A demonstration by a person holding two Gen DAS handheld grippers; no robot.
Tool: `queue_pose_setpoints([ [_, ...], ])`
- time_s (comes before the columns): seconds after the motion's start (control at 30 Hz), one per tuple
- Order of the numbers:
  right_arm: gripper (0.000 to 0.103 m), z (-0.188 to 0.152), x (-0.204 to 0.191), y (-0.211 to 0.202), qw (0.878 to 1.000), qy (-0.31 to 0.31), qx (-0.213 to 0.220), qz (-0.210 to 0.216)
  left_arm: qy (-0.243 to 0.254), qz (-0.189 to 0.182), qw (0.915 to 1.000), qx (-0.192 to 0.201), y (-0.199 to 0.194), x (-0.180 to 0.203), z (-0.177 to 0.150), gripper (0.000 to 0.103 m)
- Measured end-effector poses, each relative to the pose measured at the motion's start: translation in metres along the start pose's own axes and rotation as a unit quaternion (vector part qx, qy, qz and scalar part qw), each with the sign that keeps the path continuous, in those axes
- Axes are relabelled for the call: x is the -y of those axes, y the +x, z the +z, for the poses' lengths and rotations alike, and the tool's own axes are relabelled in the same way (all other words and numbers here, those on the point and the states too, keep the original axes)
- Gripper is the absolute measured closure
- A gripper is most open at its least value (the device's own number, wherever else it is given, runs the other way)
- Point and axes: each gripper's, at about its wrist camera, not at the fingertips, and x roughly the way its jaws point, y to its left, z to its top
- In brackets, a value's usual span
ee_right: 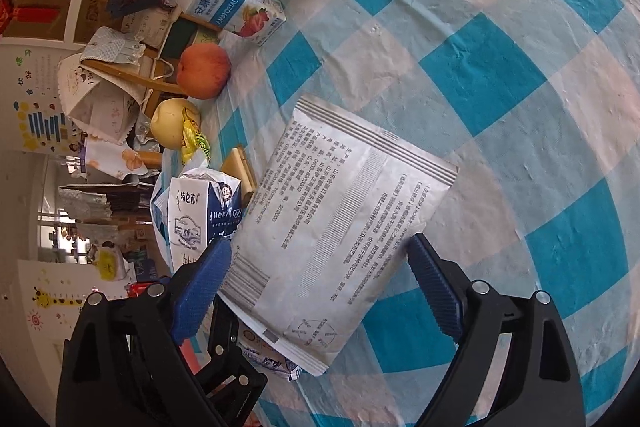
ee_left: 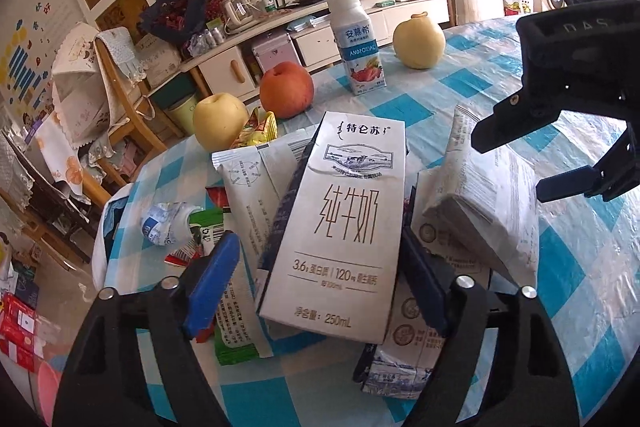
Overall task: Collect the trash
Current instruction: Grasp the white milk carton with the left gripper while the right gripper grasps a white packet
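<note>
A white 250 mL milk carton [ee_left: 336, 227] lies on a heap of trash on the checked table [ee_left: 580, 267]. My left gripper [ee_left: 320, 283] straddles its near end, open; a gap shows between the left blue pad [ee_left: 212, 279] and the carton. A white printed packet [ee_right: 340, 227] lies to the right of the carton [ee_right: 196, 215]. My right gripper [ee_right: 320, 283] stands open over the packet's near end, and its right pad [ee_right: 436, 287] is off the packet. From the left wrist, the right gripper [ee_left: 516, 167] hangs just above that packet [ee_left: 480, 203].
Under the carton lie a green wrapper [ee_left: 232, 339], another white packet [ee_left: 256, 195], a flattened carton [ee_left: 400, 375] and a crushed water bottle [ee_left: 166, 223]. Further back stand a yoghurt bottle [ee_left: 356, 43], two yellow fruits [ee_left: 419, 41] [ee_left: 219, 121] and a red apple [ee_left: 286, 89]. The table edge runs along the left.
</note>
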Motion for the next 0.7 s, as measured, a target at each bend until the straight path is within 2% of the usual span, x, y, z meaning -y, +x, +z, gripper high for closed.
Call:
queue_pose_setpoints([
  [0.17,0.012,0.001,-0.016,0.01,0.999,-0.033,0.0,-0.022,-0.019,-0.004,0.9998,-0.006,0.005,0.002,0.0,0.036],
  [0.5,0.011,-0.002,-0.038,0.025,0.993,-0.105,0.001,-0.055,-0.112,-0.035,0.993,-0.002,-0.006,-0.02,-0.009,0.037],
  [0.6,0.02,-0.003,-0.041,0.024,0.992,-0.115,-0.001,-0.053,-0.141,-0.042,0.9892,0.003,-0.015,-0.03,-0.014,0.037],
  [0.7,0.036,-0.003,-0.047,0.018,0.99,-0.129,0.006,-0.047,-0.147,-0.039,0.9882,0.009,-0.026,-0.036,-0.02,0.037],
])
